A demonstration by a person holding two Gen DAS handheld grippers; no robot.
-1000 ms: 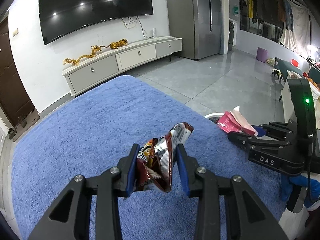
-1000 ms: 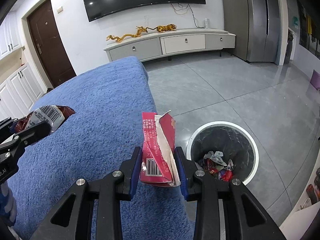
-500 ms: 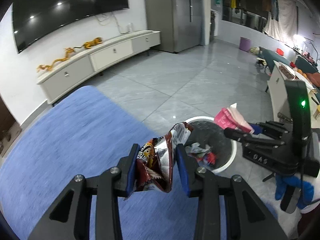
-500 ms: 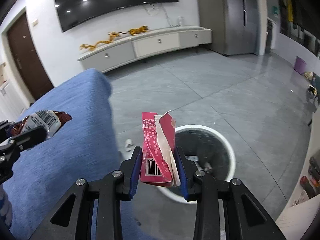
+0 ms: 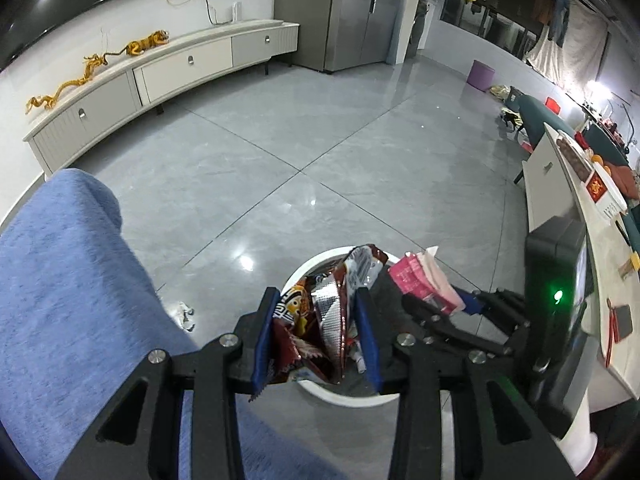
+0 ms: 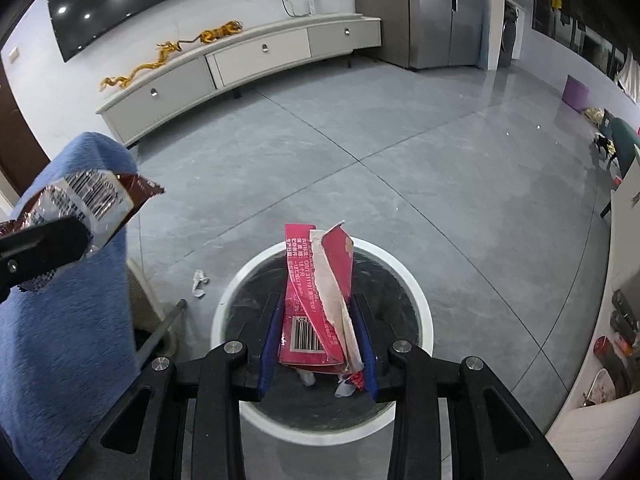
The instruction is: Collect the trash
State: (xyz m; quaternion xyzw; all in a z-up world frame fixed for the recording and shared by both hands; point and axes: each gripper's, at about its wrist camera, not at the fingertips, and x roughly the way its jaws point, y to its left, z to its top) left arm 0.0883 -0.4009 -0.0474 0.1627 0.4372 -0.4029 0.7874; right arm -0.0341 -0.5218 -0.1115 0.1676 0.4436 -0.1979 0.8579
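Step in hand: both pieces of trash are carried over the round white-rimmed waste bin with a dark liner [image 6: 420, 304]; judged from the task, the drop comes next.
Left gripper [image 5: 316, 332]: its blue-padded fingers [image 5: 264, 336] are clenched on a crumpled brown-and-silver foil snack wrapper [image 5: 320, 312], which stands upright between them with its top leaning to the right.
Right gripper [image 6: 318, 340]: its fingers are clamped on a torn flattened pink cardboard carton with a barcode [image 6: 316, 300], held upright by its lower part.
Where the trash is: in the right wrist view the carton hangs directly above the bin's mouth; in the left wrist view the wrapper lies over the bin's near-left part, close to the rim.
Doing it well: let go only once each piece is wholly inside the rim line. The wrapper is light and may flutter sideways, so I would bring it nearer the middle and lower before opening. The stiff carton should fall straight.
Pose: both grippers point forward and downward at the bin, side by side, the right one just beside the left, close but not touching as far as can be told.
Watch for: a small white scrap of paper [image 6: 199, 282] lies on the grey tiled floor [image 6: 400, 168], between the bin and the blue towelling-covered surface [image 5: 68, 292].
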